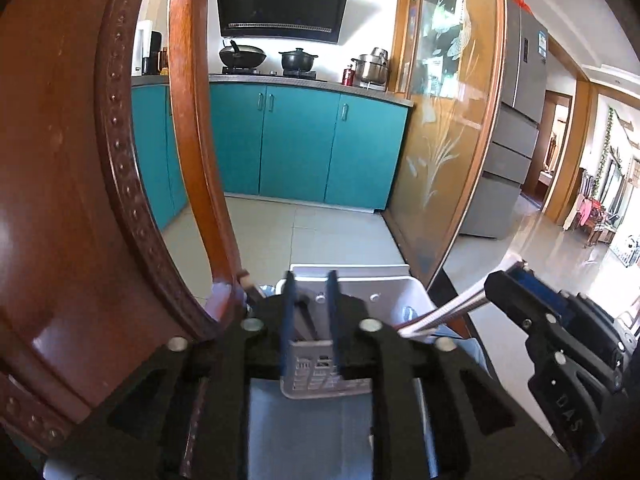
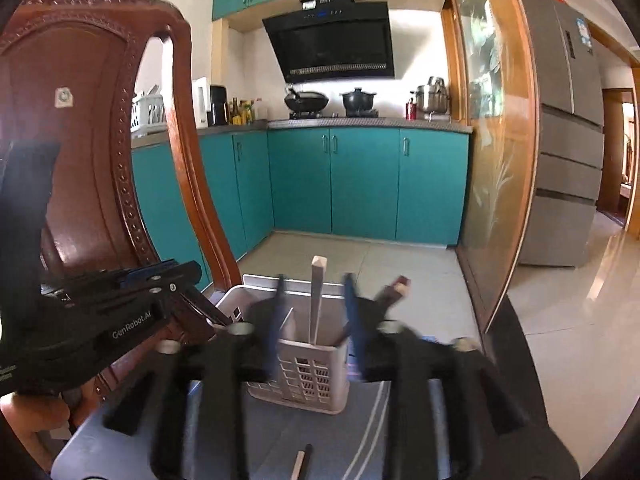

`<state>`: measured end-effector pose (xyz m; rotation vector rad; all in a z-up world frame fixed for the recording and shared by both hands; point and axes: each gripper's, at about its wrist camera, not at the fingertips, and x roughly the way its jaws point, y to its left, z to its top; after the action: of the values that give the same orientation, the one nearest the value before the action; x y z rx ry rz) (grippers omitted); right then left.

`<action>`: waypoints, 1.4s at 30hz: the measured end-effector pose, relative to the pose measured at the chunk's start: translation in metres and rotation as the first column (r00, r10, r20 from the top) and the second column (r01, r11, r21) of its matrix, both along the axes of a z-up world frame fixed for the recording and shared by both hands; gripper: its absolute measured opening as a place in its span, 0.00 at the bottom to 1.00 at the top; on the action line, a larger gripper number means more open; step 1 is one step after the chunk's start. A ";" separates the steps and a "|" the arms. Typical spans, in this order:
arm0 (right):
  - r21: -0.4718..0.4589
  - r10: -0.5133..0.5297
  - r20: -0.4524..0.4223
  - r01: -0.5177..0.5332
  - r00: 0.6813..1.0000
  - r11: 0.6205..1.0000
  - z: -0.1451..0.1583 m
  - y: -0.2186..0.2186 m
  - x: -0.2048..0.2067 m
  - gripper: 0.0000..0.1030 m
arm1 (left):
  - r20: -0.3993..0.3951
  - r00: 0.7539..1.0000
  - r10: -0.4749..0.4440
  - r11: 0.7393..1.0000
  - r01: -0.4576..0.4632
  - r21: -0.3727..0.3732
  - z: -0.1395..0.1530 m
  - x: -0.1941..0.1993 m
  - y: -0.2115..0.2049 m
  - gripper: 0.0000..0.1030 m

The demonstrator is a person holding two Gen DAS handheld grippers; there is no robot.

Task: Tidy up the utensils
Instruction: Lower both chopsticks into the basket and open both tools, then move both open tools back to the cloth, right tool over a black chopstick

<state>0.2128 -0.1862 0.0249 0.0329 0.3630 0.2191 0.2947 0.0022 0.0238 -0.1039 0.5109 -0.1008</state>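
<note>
A white slotted utensil holder [image 2: 310, 372] stands on a grey-blue mat, with a white chopstick [image 2: 317, 300] and dark utensils upright in it. It also shows in the left wrist view [image 1: 320, 372]. My left gripper [image 1: 310, 280] is open, fingers on either side of the holder, nothing held. My right gripper [image 2: 314, 280] is open around the white chopstick; in the left wrist view it [image 1: 486, 292] appears at the right with a white chopstick [image 1: 440, 314] at its tips. A dark-tipped chopstick [image 2: 301, 462] lies on the mat near me.
A carved wooden chair back [image 1: 80, 160] rises close on the left. A white bin [image 1: 384, 288] sits behind the holder. A glass sliding door [image 1: 448, 120] stands to the right. Teal kitchen cabinets [image 2: 360, 184] and tiled floor lie beyond.
</note>
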 end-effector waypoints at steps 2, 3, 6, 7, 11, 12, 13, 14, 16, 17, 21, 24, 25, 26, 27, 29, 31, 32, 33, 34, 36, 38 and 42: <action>0.006 -0.013 0.044 0.013 0.999 1.000 0.003 -0.008 -0.021 0.47 | 0.024 1.000 0.006 1.000 -0.006 -0.005 0.001 -0.013 0.000 0.36; 0.006 -0.018 0.063 0.018 0.998 1.000 0.003 -0.013 -0.032 0.47 | 0.038 0.999 0.001 1.000 -0.001 -0.012 0.002 -0.021 0.000 0.39; 0.032 -0.044 0.079 0.042 0.996 0.999 -0.004 -0.028 -0.059 0.48 | 0.072 0.997 -0.012 1.000 0.012 -0.011 0.002 -0.052 0.000 0.48; 0.043 -0.050 0.067 0.048 0.997 0.998 -0.010 -0.033 -0.064 0.48 | 0.090 0.996 -0.005 1.000 0.006 -0.005 0.000 -0.068 0.000 0.50; -0.005 -0.051 -0.163 0.051 0.985 0.999 -0.075 -0.037 -0.061 0.48 | 0.086 0.996 0.002 1.000 -0.001 -0.021 -0.025 -0.118 0.003 0.54; -0.052 -0.055 -0.249 0.043 0.967 0.998 -0.096 -0.032 -0.054 0.48 | 0.069 0.998 0.001 1.000 0.001 -0.030 -0.037 -0.130 0.004 0.54; -0.088 -0.057 -0.313 0.031 0.948 0.996 -0.111 -0.027 -0.048 0.48 | 0.052 0.999 0.007 1.000 -0.005 -0.031 -0.045 -0.139 0.004 0.54; -0.126 -0.053 -0.381 0.005 0.923 0.992 -0.129 -0.020 -0.042 0.48 | 0.026 1.000 0.013 0.999 -0.012 -0.031 -0.057 -0.150 0.004 0.54; -0.159 -0.032 -0.479 -0.051 0.877 0.986 -0.157 -0.005 -0.033 0.48 | -0.013 1.000 0.021 0.999 -0.022 -0.024 -0.079 -0.171 0.002 0.54; -0.158 -0.022 -0.514 -0.069 0.858 0.985 -0.166 0.001 -0.030 0.48 | -0.030 0.999 0.031 0.999 -0.031 -0.011 -0.088 -0.180 0.001 0.54; -0.091 0.044 -0.594 -0.122 0.803 0.988 -0.190 0.024 -0.019 0.53 | -0.143 0.989 0.033 0.999 -0.033 -0.001 -0.125 -0.209 -0.001 0.54; -0.155 0.027 -0.592 -0.147 0.806 0.977 -0.190 0.046 -0.018 0.55 | -0.194 0.980 0.036 0.999 -0.032 0.027 -0.140 -0.220 0.000 0.54; -0.157 0.030 -0.589 -0.152 0.807 0.976 -0.191 0.052 -0.018 0.52 | -0.203 0.978 0.037 0.999 -0.032 0.029 -0.141 -0.220 0.001 0.54; -0.158 0.028 -0.587 -0.148 0.809 0.976 -0.189 0.053 -0.019 0.36 | -0.210 0.977 0.039 0.999 -0.034 0.025 -0.142 -0.220 0.002 0.54; -0.158 0.029 -0.580 -0.147 0.814 0.976 -0.188 0.057 -0.020 0.27 | -0.214 0.976 0.041 0.999 -0.037 0.022 -0.142 -0.220 0.002 0.54; -0.127 0.047 -0.591 -0.151 0.805 0.980 -0.187 0.055 -0.019 0.13 | -0.217 0.975 0.041 0.999 -0.038 0.020 -0.143 -0.221 0.002 0.54; -0.083 0.057 -0.601 -0.134 0.798 0.988 -0.184 0.052 -0.017 0.12 | -0.216 0.976 0.035 0.999 -0.030 0.026 -0.143 -0.223 0.000 0.54; -0.066 0.061 -0.604 -0.126 0.795 0.990 -0.185 0.046 -0.020 0.12 | -0.218 0.976 0.029 0.999 -0.023 0.029 -0.143 -0.223 -0.002 0.56; -0.041 0.069 -0.608 -0.118 0.791 0.992 -0.186 0.043 -0.022 0.12 | -0.217 0.976 0.025 0.999 -0.019 0.030 -0.142 -0.224 -0.001 0.56; -0.014 0.081 -0.610 -0.113 0.788 0.993 -0.185 0.040 -0.024 0.12 | -0.218 0.976 0.023 0.999 -0.017 0.031 -0.140 -0.220 -0.002 0.56; 0.024 0.096 -0.612 -0.103 0.785 0.994 -0.182 0.035 -0.025 0.12 | -0.222 0.975 0.019 0.999 -0.012 0.032 -0.140 -0.215 -0.003 0.57; 0.062 0.115 -0.609 -0.098 0.785 0.993 -0.177 0.027 -0.029 0.12 | -0.227 0.974 0.018 0.999 -0.012 0.030 -0.141 -0.214 -0.003 0.57; 0.057 0.113 -0.587 -0.099 0.802 0.993 -0.163 0.012 -0.036 0.13 | -0.241 0.970 0.014 1.000 -0.009 0.022 -0.144 -0.212 -0.002 0.59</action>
<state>0.1771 -0.1741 -0.1382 0.1055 0.9921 0.3247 0.0825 0.0004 -0.1197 -0.0998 0.7544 -0.0717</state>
